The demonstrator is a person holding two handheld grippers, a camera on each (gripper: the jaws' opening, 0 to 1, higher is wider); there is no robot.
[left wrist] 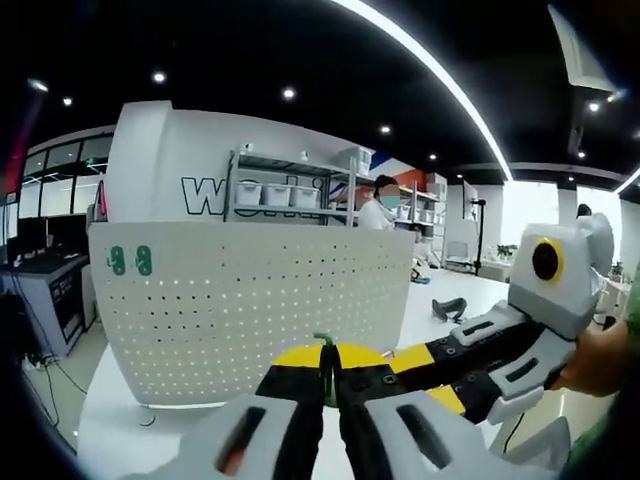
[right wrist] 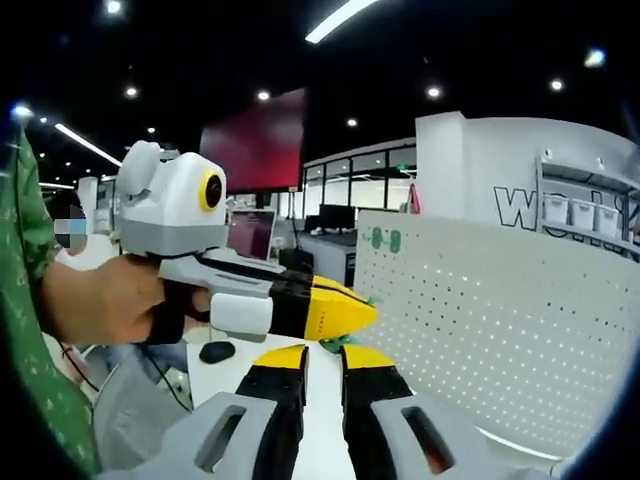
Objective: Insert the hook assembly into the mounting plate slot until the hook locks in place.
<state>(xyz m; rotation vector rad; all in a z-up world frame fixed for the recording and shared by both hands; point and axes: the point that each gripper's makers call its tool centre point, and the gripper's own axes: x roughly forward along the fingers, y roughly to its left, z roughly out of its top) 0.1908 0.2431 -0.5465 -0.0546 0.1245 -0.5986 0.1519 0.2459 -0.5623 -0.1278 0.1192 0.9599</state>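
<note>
My left gripper (left wrist: 330,385) and right gripper (right wrist: 322,365) have grey slotted bases, black jaws and yellow tips, with white housings behind. My sleeve (right wrist: 25,300) is green with a fine pattern.

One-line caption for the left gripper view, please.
Left gripper holds a green hook before the white pegboard; right gripper alongside.

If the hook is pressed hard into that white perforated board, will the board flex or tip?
The perforated board stands upright on the table and looks thin, so it may flex or tip. The left claw pinches a slim green hook, probably light.
</note>
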